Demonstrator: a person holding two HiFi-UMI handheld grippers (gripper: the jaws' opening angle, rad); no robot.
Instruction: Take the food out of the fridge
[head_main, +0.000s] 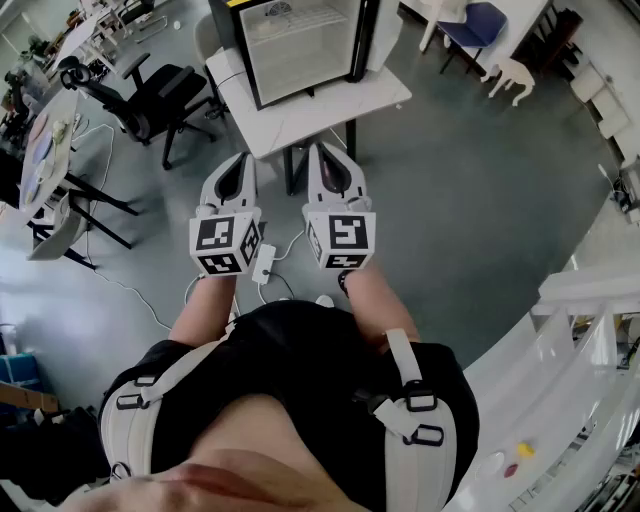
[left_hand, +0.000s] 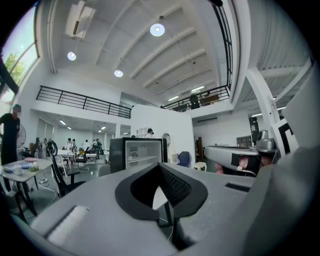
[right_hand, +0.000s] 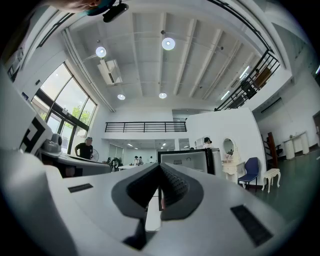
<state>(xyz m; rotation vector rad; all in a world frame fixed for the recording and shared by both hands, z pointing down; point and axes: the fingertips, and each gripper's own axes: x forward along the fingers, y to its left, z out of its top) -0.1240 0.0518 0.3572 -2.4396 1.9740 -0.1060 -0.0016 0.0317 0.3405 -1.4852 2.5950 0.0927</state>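
Observation:
A small black fridge (head_main: 300, 45) stands on a white table (head_main: 330, 105) straight ahead, and I see into its pale inside with a shelf. It also shows far off as the fridge (left_hand: 137, 152) in the left gripper view and the fridge (right_hand: 189, 161) in the right gripper view. Any food in it is too small to make out. My left gripper (head_main: 238, 165) and right gripper (head_main: 325, 160) are held side by side short of the table's near edge. Both have their jaws together with nothing between them, as seen at the left gripper (left_hand: 159, 166) and right gripper (right_hand: 160, 168).
A black office chair (head_main: 150, 100) and a round table (head_main: 45, 140) stand to the left. A white power strip (head_main: 265, 262) with cables lies on the floor at my feet. A white railing (head_main: 590, 295) runs along the right; a blue chair (head_main: 480, 25) and white stool (head_main: 510, 75) sit beyond.

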